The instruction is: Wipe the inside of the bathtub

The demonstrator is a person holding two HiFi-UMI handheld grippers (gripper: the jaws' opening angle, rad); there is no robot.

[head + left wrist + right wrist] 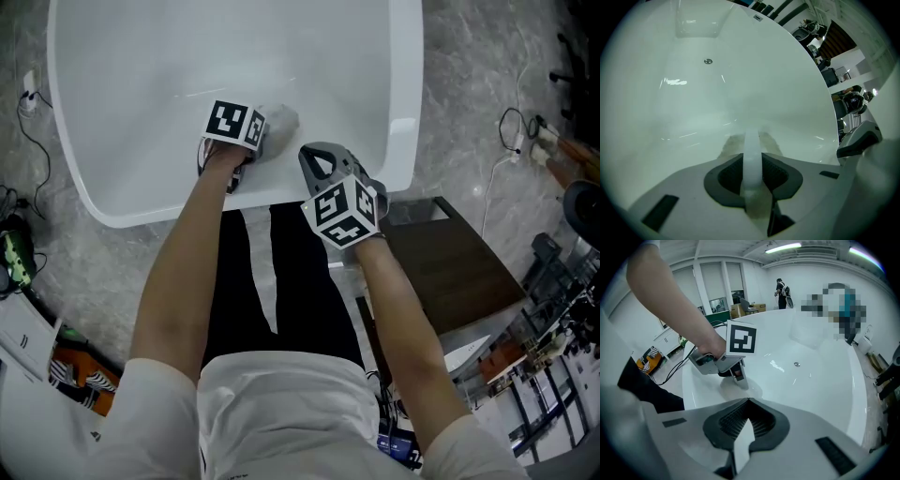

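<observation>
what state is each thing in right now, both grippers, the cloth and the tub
left gripper: jaws shut on the cloth
cloth: bunched up, pressed against the inside of the bathtub
right gripper: jaws shut, nothing between them
bathtub: no standing water visible
drain: too small to tell whether it is plugged

The person wears a white short-sleeved shirt [281,412] over black trousers [309,291] (two pale strips [265,281] run down them). The left gripper [751,139] and right gripper [749,403] are pale grey shells with dark ribbed pads [736,420], each bearing a white cube [234,123] printed with black squares.
</observation>
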